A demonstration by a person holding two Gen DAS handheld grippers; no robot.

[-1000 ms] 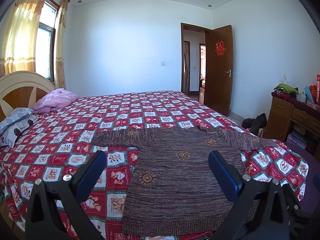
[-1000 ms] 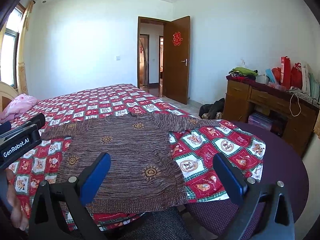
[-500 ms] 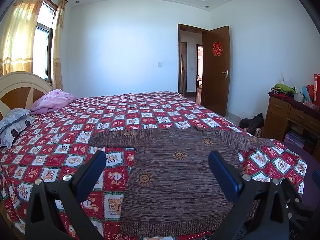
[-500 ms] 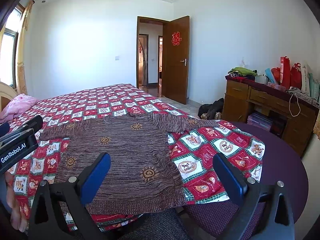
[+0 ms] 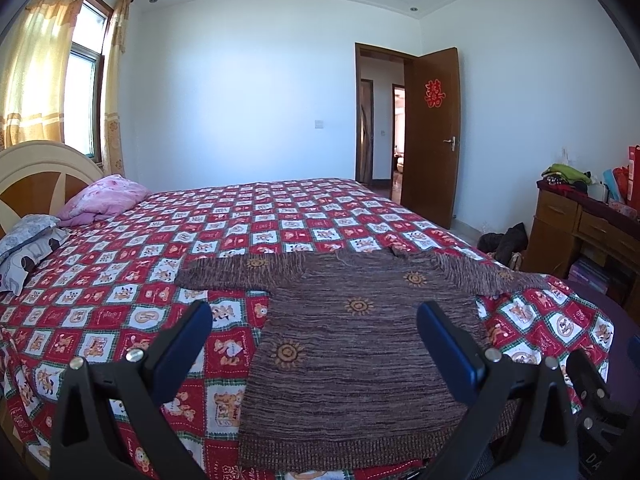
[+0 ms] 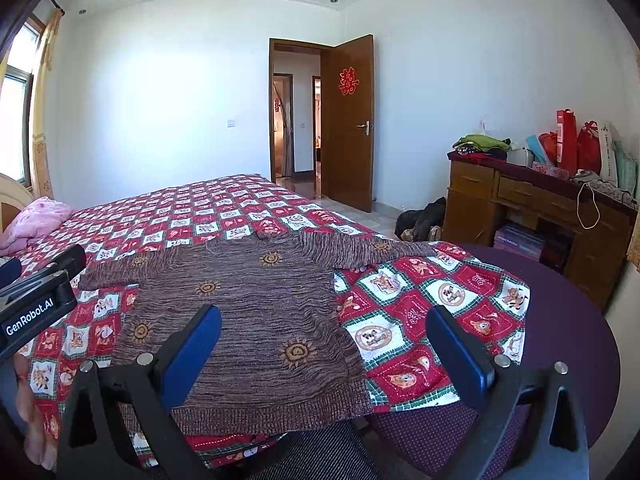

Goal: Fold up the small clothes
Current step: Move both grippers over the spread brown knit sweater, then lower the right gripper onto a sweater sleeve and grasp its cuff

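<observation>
Slight leftward camera drift; sweater (image 5: 360, 336) flat beyond both gaping, empty grippers (image 5: 316, 344) (image 6: 324, 344).

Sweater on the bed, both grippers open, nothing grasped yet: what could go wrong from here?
1. The brown sweater has its hem at the bed's near edge; a pull toward the person could slide it off.
2. It lies on the loose checkered bedspread; a deep pinch by the left gripper may catch both layers.
3. The right sleeve runs toward the bed's corner; the right gripper could drag it over.
</observation>
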